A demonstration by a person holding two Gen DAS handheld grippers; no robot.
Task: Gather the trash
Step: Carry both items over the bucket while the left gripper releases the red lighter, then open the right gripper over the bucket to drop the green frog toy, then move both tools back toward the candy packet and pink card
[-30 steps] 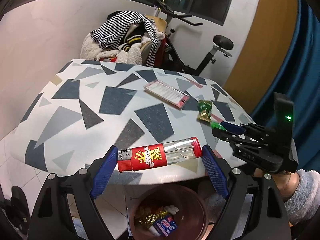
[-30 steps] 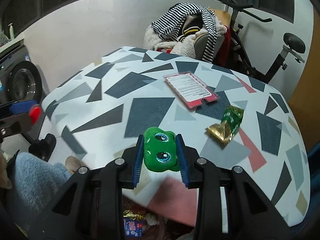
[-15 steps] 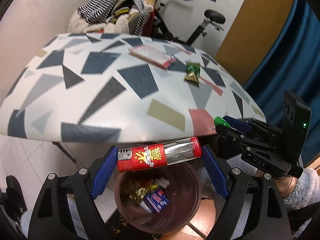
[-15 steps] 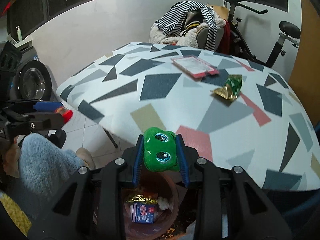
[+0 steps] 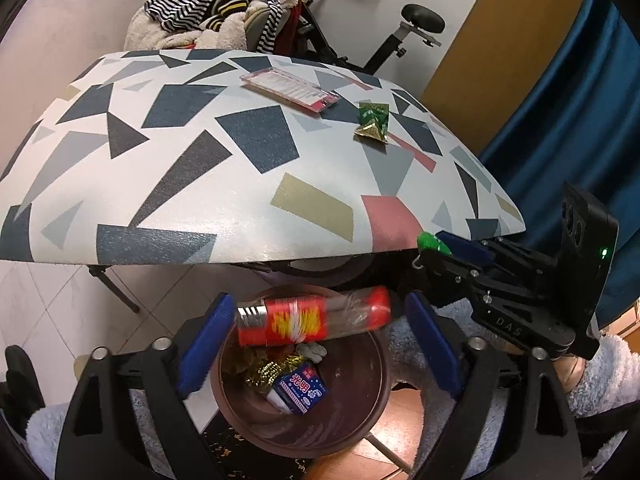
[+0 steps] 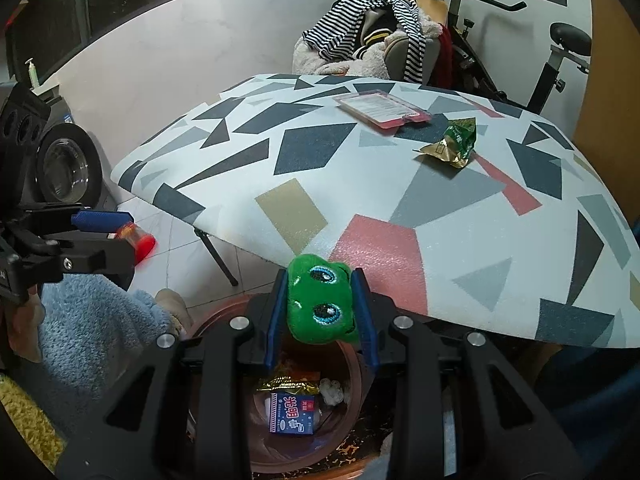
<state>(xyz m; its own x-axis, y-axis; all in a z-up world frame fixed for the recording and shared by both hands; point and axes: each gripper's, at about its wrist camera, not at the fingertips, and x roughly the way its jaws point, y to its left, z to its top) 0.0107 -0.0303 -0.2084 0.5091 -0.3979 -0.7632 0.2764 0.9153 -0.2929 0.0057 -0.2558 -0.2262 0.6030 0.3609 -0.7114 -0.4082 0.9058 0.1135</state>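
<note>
Your left gripper [image 5: 316, 348], fingers just opening, is releasing the blurred red-labelled clear plastic lighter [image 5: 312, 320] above the round brown bin [image 5: 360, 420]. Your right gripper [image 6: 320, 316] is clamping the plush green frog [image 6: 320, 300] beside the bench [image 6: 400, 200].

A worktop [image 5: 248, 184] with colored shapes stood ahead of the tool. Behind it a chair held a pile of striped clothes [image 5: 212, 4]. An exercise bike [image 5: 384, 28] stood beside the pile. A blue curtain [image 5: 568, 112] hung right.
</note>
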